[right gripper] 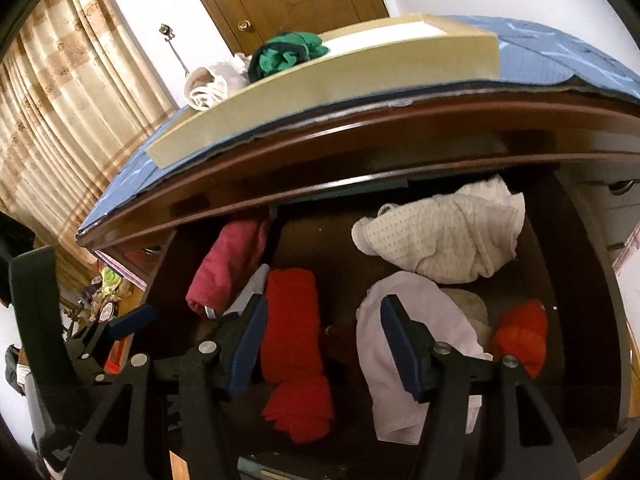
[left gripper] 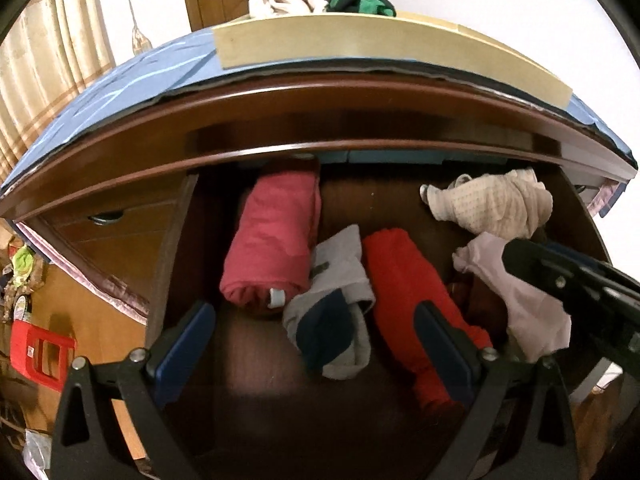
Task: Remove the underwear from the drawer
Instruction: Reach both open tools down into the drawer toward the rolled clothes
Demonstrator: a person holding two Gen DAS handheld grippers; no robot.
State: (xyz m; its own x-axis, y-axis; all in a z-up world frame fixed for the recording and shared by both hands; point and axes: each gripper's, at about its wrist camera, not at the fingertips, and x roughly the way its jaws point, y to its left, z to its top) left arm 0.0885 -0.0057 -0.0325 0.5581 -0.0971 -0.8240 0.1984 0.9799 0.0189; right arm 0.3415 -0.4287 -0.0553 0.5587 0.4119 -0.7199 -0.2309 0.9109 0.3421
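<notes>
The wooden drawer (left gripper: 192, 216) stands pulled open under the desk top, with several rolled and crumpled garments in it. In the left wrist view I see a dark pink roll (left gripper: 272, 240), a grey and navy piece (left gripper: 332, 308), a red roll (left gripper: 408, 292), a pale pink piece (left gripper: 520, 300) and a cream knit piece (left gripper: 492, 204). My left gripper (left gripper: 316, 344) is open above the grey and navy piece. My right gripper (right gripper: 324, 340) is open over the red roll (right gripper: 292, 332) and the pale pink piece (right gripper: 408, 320). It holds nothing.
A shallow beige tray (left gripper: 360, 40) on the blue mat (left gripper: 120, 92) atop the desk holds a white garment (left gripper: 284, 0) and a green one (left gripper: 360, 4). A red stool (left gripper: 40, 356) stands at left. An orange piece (right gripper: 520, 336) lies at the drawer's right.
</notes>
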